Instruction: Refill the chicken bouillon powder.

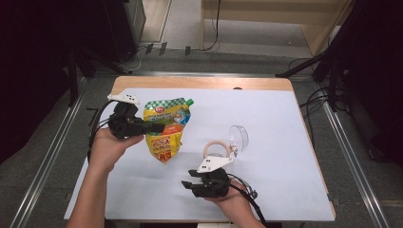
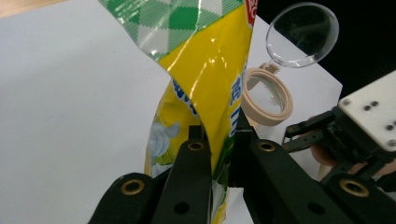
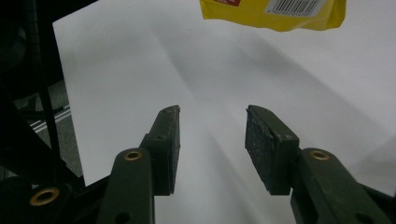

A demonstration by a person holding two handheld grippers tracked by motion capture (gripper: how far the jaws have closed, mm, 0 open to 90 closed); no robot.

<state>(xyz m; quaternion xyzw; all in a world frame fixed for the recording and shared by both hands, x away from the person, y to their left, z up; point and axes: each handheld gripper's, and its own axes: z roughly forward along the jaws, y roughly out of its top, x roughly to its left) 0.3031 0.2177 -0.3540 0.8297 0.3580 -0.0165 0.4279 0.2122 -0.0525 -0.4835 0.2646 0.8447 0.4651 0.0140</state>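
I see a white mat [image 1: 285,142] covering the wooden table [image 1: 199,83]. On it stands a beige-rimmed jar [image 1: 216,148] with its clear hinged lid [image 1: 239,137] swung open. Beyond, cables [image 1: 157,47] trail across grey floor [image 1: 237,57].

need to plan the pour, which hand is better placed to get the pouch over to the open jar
Left. The left gripper is already shut on the pouch, lifted beside the jar with its lid flipped open. The right gripper has nothing between its open jaws and sits nearer the person.

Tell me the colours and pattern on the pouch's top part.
The pouch has a green-and-white check top above yellow, clearest in the left gripper view.
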